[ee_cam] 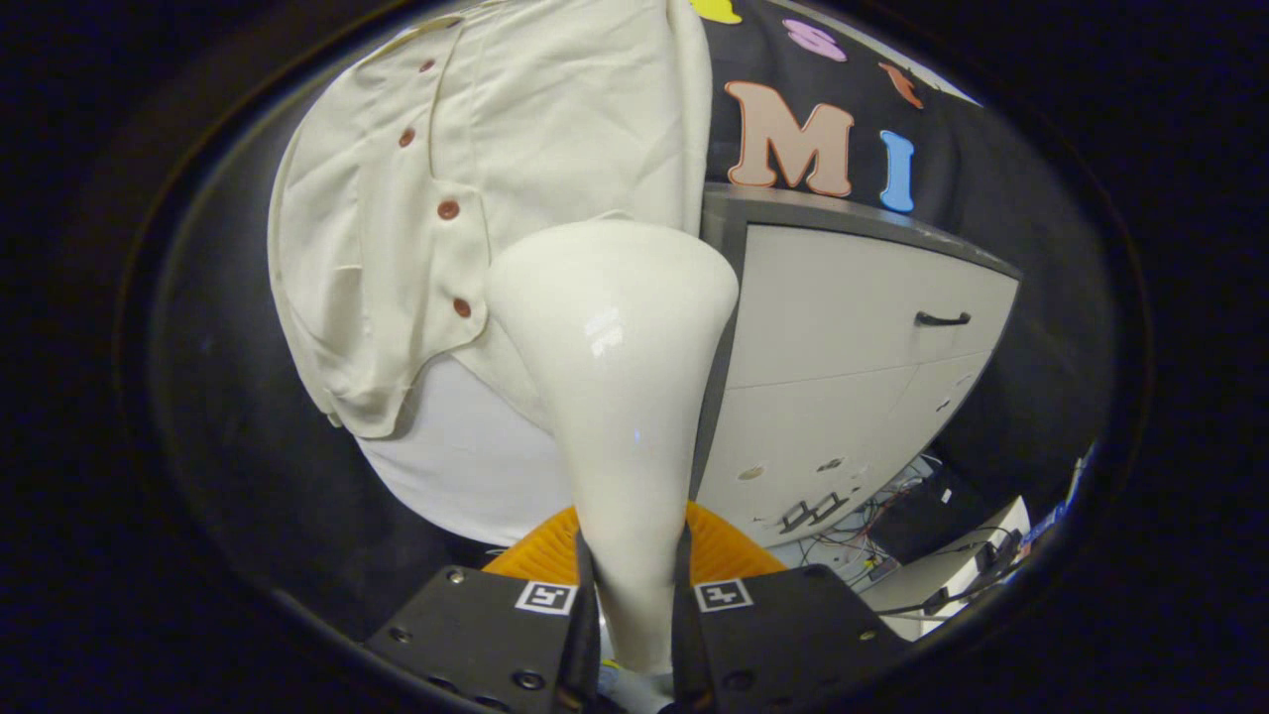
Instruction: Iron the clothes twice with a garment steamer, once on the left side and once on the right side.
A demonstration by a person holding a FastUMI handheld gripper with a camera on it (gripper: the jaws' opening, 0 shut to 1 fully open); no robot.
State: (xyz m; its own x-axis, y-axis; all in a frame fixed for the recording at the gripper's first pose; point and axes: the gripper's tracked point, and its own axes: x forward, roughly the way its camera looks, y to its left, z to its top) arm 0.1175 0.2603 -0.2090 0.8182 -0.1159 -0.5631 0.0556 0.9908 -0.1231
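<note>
Fingers [634, 615] are gripping the steamer [620, 397] neck; its head is facing the shirt [476, 198] beside the cabinet [853, 347]

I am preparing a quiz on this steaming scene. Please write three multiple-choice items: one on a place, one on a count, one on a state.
1. The steamer head is:
A. before the shirt
B. inside the cabinet
C. on the floor

2. Buttons visible on the shirt:
A. one
B. four
C. nine

3. The gripper is:
A. open, holding nothing
B. shut on the steamer
C. shut on the shirt

Answers: 1 A, the head overlaps the shirt's hem; 2 B, four dark buttons run down the placket; 3 B, both fingers press the steamer's neck.
</note>
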